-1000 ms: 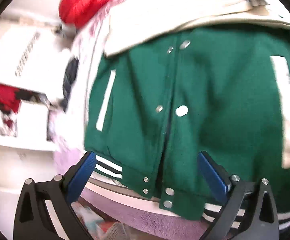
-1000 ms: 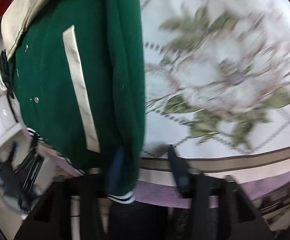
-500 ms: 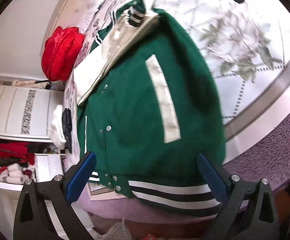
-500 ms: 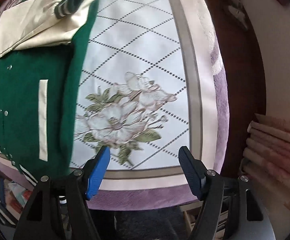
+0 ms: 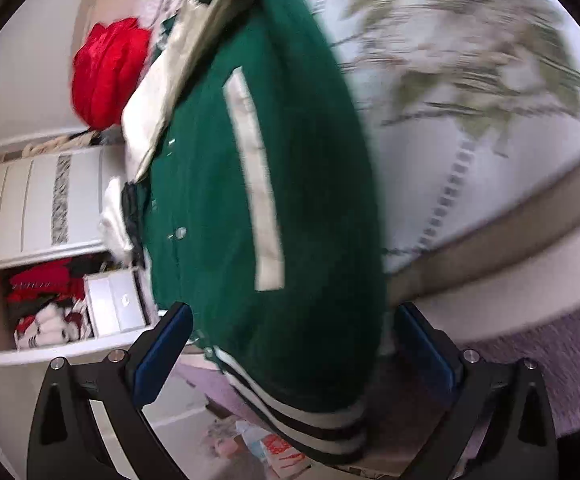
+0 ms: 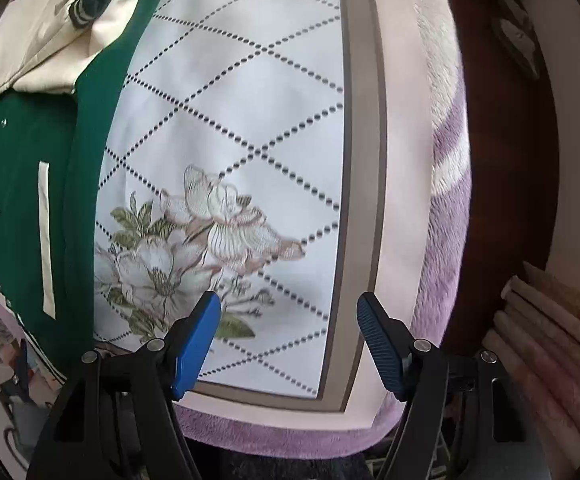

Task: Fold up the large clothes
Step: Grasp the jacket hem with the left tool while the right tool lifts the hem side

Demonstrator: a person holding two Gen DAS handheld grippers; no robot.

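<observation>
While jacket (image 5: 258, 200) lies flat at bed's (image 6: 394, 184) left edge, filling centre of left view, sleeves already folded in, next fold wants hem lifted. Left gripper (image 5: 294, 344) jaws apart, straddling striped hem (image 5: 302, 416), no bite. Right gripper (image 6: 288, 340) just opened, nothing between jaws (hovers over floral cover, lower centre). Grab both hem corners evenly, carry toward collar, keep edges aligned.

Left wrist view motion-blurred: bedspread (image 5: 470, 80) flower smeared, jacket (image 5: 274, 208) edges soft. Jacket collar cut off at top. Clutter (image 5: 250, 444) under the bed unreadable.
</observation>
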